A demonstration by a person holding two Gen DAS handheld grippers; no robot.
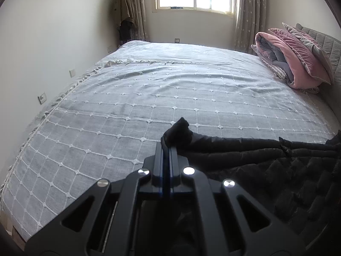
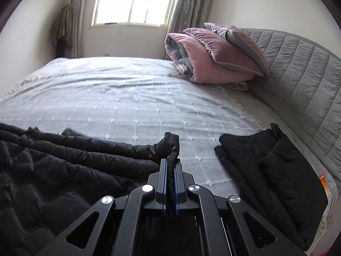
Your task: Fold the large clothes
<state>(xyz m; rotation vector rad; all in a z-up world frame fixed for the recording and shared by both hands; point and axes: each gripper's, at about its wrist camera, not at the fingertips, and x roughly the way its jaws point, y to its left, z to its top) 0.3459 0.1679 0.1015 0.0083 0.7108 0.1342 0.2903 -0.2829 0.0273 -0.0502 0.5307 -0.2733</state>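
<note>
While two grippers, left gripper (image 1: 166, 149), right gripper (image 2: 169, 163), fingers clamped on one black quilted coat (image 2: 64, 166), one folded black garment (image 2: 277, 170)

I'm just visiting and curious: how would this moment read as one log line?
left gripper: shut on black quilted coat | right gripper: shut on coat | folded black garment: lying on bed

Left tongs (image 1: 166, 149) pinched tight on a bunched edge of the black coat (image 1: 245, 149), angled downward; right tongs (image 2: 170, 162) likewise clamped on its other edge, also tilted down.
</note>
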